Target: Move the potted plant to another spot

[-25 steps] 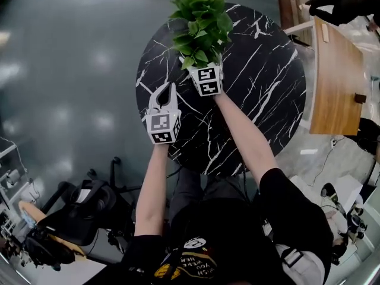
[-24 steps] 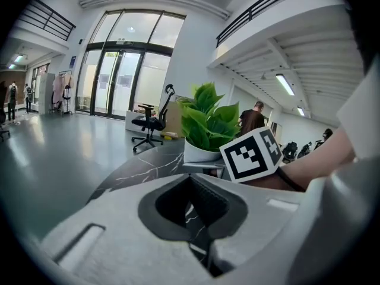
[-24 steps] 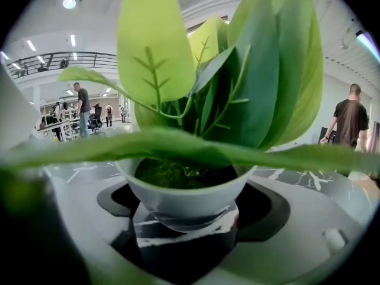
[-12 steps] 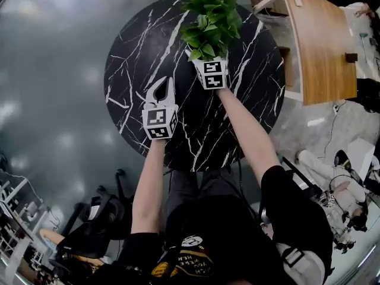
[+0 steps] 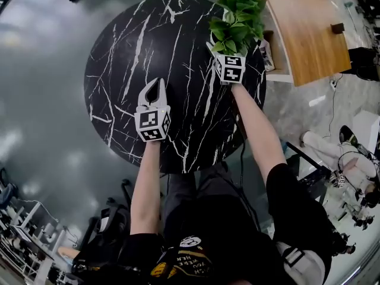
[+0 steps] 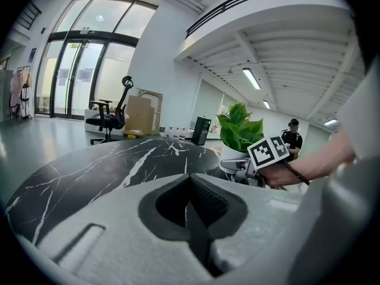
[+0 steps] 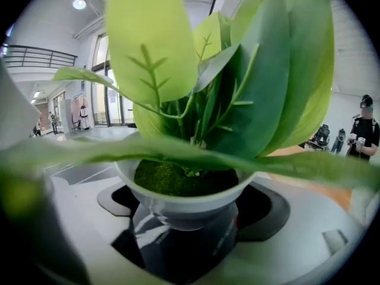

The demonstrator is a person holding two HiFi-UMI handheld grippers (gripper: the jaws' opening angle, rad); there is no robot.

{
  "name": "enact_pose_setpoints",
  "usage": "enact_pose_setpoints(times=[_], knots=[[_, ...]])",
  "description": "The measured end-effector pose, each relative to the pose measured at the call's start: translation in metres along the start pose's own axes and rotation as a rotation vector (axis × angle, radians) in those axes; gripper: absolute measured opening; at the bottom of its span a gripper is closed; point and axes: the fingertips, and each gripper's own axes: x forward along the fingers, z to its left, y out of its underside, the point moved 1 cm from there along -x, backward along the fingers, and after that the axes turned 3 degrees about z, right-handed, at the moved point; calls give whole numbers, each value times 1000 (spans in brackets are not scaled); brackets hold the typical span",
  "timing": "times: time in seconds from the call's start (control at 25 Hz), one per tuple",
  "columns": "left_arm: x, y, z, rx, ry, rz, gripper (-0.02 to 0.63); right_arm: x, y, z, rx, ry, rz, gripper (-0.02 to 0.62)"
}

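Black marble veined with white forms the round table (image 5: 148,40). At the upper right of the head view, over the table's right edge, the potted plant (image 5: 237,16) sits between the jaws of the right gripper (image 5: 230,61). Those jaws stand wide and clasp the white pot (image 7: 184,203) on both sides, with leaves spilling over them. Left of centre in that frame, the left gripper (image 5: 157,86) has its jaws closed together on nothing, well apart from the plant.

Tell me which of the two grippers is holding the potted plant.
The right gripper: its fingers grip the white pot of the potted plant. The left gripper is shut and empty, apart from the plant.
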Motion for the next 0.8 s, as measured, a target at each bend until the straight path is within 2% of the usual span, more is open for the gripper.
enact_pose_setpoints(times=[0.2,0.36,0.56,0.8], knots=[[6,-7,-17,28,17,0,5,-21,15,-67,73,110,20,491],[4,-7,-25,35,26,-1,5,-37,27,-88,102,143,24,491],[-12,-1,-9,32,-32,0,5,-41,27,-49,51,77,12,491],[-51,6,32,-9,-107,-32,5,-41,24,57,-53,-77,2,491]])
